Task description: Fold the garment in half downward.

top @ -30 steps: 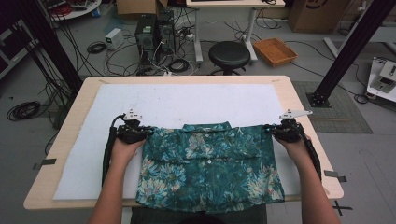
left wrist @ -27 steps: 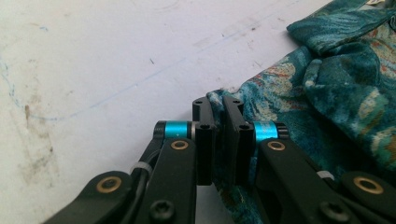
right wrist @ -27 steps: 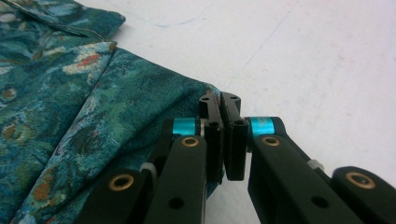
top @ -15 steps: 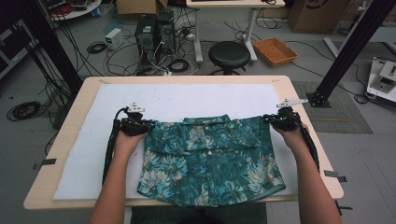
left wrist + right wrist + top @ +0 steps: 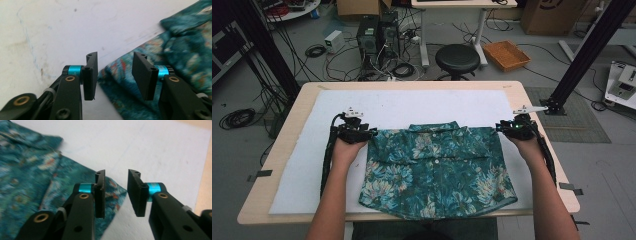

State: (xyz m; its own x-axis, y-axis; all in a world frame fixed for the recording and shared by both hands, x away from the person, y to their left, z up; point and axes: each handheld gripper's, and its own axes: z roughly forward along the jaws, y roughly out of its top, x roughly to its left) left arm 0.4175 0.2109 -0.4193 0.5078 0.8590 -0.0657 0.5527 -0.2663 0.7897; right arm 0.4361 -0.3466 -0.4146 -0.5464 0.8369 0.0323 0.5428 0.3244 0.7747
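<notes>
Since a second ago, both hands have carried the shirt [image 5: 437, 170] a little farther up the white mat [image 5: 422, 107], away from the person, and its upper edge now looks pulled out wider between them; its hem lies closer to the worktop's [image 5: 292, 112] near edge than to the mat's middle.

Taking the shirt as the landmark: it lies flat on the mat, front up, collar at the far side, buttons running down its middle, the hem toward the person. The left claw [image 5: 362, 134] sits at the shirt's upper left corner, just beside the sleeve fold. In the left gripper view that claw [image 5: 115, 75] stands with its jaws apart, the patterned cloth [image 5: 160, 50] lying in the gap and beyond it, neither jaw pressed on it. The right claw [image 5: 507, 127] sits at the shirt's upper right corner. In the right gripper view its jaws [image 5: 116, 192] are likewise apart, a pointed corner of the shirt [image 5: 30, 170] reaching under the left jaw, bare mat [image 5: 155, 147] beyond the right one.

Past the worktop's far edge, well apart from the shirt, a black stool [image 5: 457, 59] stands on the floor among cables.
</notes>
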